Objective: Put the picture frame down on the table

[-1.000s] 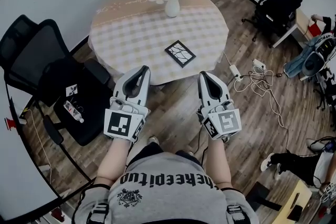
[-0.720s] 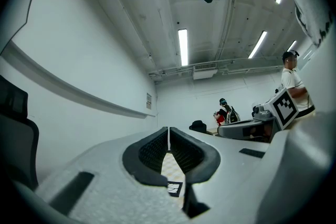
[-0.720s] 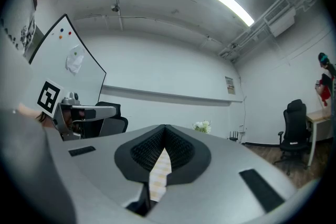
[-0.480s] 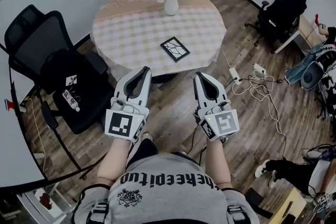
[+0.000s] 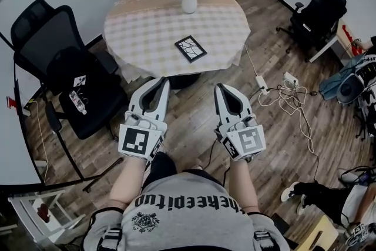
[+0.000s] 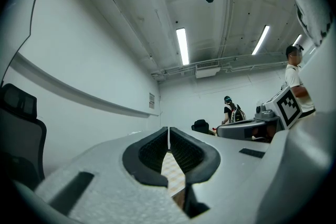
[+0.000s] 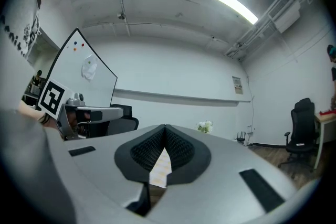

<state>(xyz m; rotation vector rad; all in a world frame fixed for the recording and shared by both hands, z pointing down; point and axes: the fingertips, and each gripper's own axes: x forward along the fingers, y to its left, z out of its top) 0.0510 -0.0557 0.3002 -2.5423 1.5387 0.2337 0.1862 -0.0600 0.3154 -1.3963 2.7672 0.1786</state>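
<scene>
A black picture frame [image 5: 190, 48] lies flat on the round table [image 5: 147, 26] with the checked cloth, near the table's front edge. My left gripper [image 5: 163, 82] and right gripper [image 5: 218, 88] hang side by side over the wooden floor, short of the table, both pointing towards it. Both are shut and hold nothing. In the left gripper view the left gripper [image 6: 168, 129] has its jaw tips touching, with only cloth showing behind. In the right gripper view the right gripper [image 7: 165, 127] is likewise shut.
A white vase of flowers [image 5: 190, 1] stands at the table's far side. A black office chair [image 5: 64, 79] is left of the table, another [image 5: 317, 12] at the right. A power strip and cables [image 5: 282, 91] lie on the floor to the right.
The table and frame have slid further away in the head view as I stepped back. Both grippers stayed shut and empty, keeping their place before my body.
</scene>
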